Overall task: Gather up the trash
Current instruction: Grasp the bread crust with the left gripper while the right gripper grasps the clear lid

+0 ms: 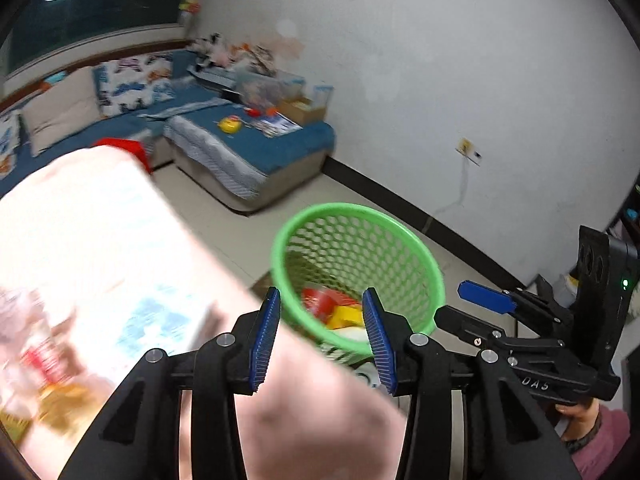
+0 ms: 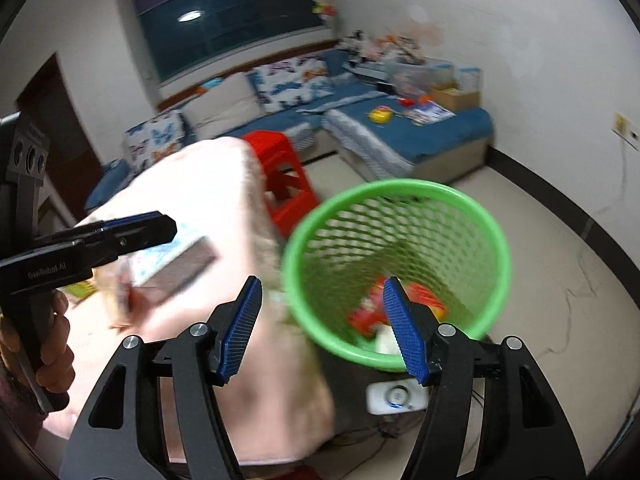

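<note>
A green mesh basket point(image 1: 424, 256) stands on the floor beside a pink-covered table point(image 1: 304, 420); it also shows in the right wrist view point(image 2: 460, 208). Red, yellow and white trash point(image 1: 340, 310) lies in its bottom, seen too in the right wrist view point(image 2: 370, 314). My left gripper point(image 1: 322, 340) is open and empty, at the table's edge facing the basket. My right gripper point(image 2: 324, 328) is open and empty, just in front of the basket; it shows in the left wrist view point(image 1: 480, 304). The left gripper shows in the right wrist view point(image 2: 160, 226) above a tissue box point(image 2: 172, 258).
Blurred packets and a tissue box point(image 1: 160, 312) lie on the table's left part. A red stool point(image 2: 284, 176) stands behind the table. A blue sofa point(image 2: 420, 136) with toys runs along the far wall. A white device point(image 2: 396, 396) lies below the basket.
</note>
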